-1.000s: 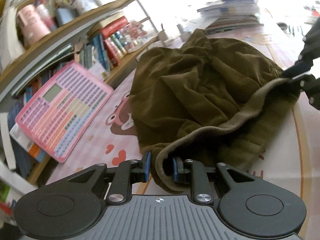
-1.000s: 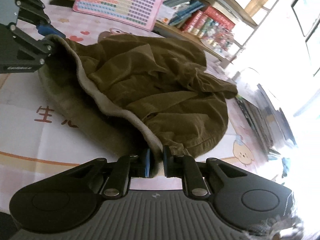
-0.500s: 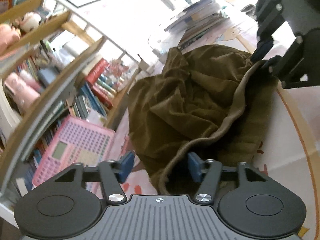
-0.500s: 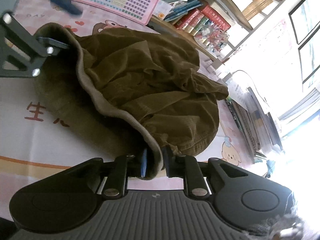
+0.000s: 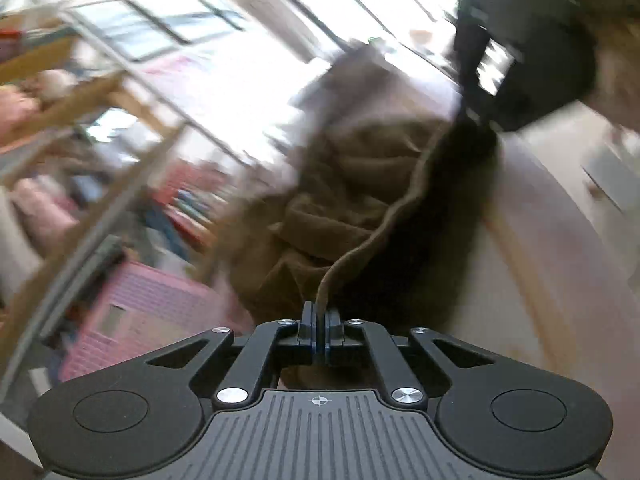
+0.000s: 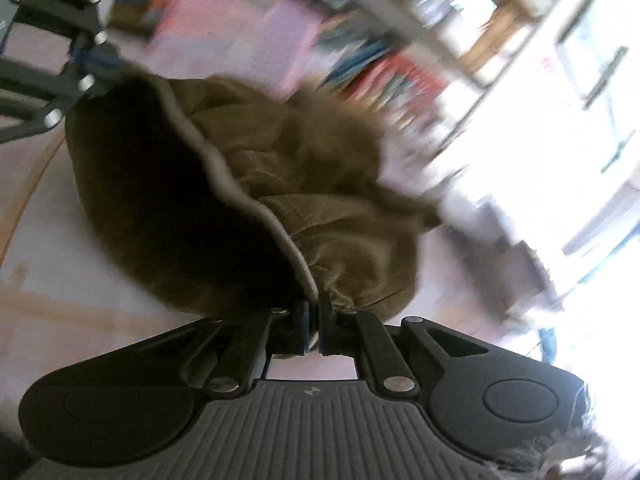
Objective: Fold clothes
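An olive-brown corduroy garment (image 5: pixel 352 184) with a paler ribbed waistband (image 5: pixel 404 204) lies bunched on the table mat. My left gripper (image 5: pixel 320 316) is shut on one end of the waistband. My right gripper (image 6: pixel 314 312) is shut on the other end of the same band (image 6: pixel 224 168). The band runs stretched between the two, and the garment (image 6: pixel 320 160) hangs open like a pouch with a dark inside. Each gripper shows in the other's view: the right gripper (image 5: pixel 476 88) at top right, the left gripper (image 6: pixel 94 60) at top left. Both views are motion-blurred.
A pink keyboard toy (image 5: pixel 140 320) leans against a wooden bookshelf (image 5: pixel 120 160) full of books on the far side; it shows as the pink toy (image 6: pixel 232 24) in the right wrist view. The pale printed table mat (image 6: pixel 48 240) lies under the garment. Bright windows glare behind.
The left gripper's jaws opened around the waistband half a second ago and have now shut on it. The left hand rolled and moved; the garment's opening is pulled wider.
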A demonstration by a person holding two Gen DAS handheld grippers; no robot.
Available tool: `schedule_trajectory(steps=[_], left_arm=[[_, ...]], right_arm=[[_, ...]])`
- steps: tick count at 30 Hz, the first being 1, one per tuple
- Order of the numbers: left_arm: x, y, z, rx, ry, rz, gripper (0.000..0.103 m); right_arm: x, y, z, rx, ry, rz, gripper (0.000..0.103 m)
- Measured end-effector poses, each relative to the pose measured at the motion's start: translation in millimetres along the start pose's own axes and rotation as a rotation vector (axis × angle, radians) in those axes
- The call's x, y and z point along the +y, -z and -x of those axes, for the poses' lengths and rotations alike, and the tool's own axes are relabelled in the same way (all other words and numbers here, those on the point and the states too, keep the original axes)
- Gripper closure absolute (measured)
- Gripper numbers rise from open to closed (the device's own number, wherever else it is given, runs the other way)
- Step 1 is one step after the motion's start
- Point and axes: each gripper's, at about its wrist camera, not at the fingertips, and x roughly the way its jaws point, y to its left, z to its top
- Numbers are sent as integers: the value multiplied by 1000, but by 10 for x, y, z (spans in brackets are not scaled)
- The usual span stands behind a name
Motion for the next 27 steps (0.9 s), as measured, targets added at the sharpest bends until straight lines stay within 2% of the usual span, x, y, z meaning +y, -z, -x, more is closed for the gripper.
schedule_trajectory(steps=[3,6,8,9,10,11,13,15,17,19,21,25,27], left_arm=[[-35,67,-18,54,35,63,96],[72,97,-8,94,57,136,87],[232,117,118,102,76,220,79],[351,171,209,100,98,298,65],[472,225,296,100,120,378,58],[613,281,340,112,144,479,46],[907,425,371,160,221,748,40],[1165,653,257,234,314,1087,33],[1272,945,68,318,421,1430,34],[1285,1138,-54,348,458,1663,34],[1271,1184,-148,360,468,1748,34],[1205,1207,-312,402,475,1844,40],[1181,1208,-364,413,481,1884,52]], right_arm=[[88,46,-8,27,-24,12,97],[48,23,46,32,-94,2,77],[-73,35,81,54,-151,-61,74],[-140,44,98,66,-179,-96,70],[-246,48,111,83,-209,-169,68],[-377,80,128,106,-243,-277,65],[-651,155,72,169,-338,-547,62],[-869,253,-35,205,-395,-803,62],[-1037,346,-159,241,-448,-1029,62],[-1102,406,-284,288,-501,-1189,61],[-1118,415,-362,315,-500,-1261,61],[-1178,448,-457,339,-487,-1369,62],[-1207,481,-493,346,-487,-1422,62]])
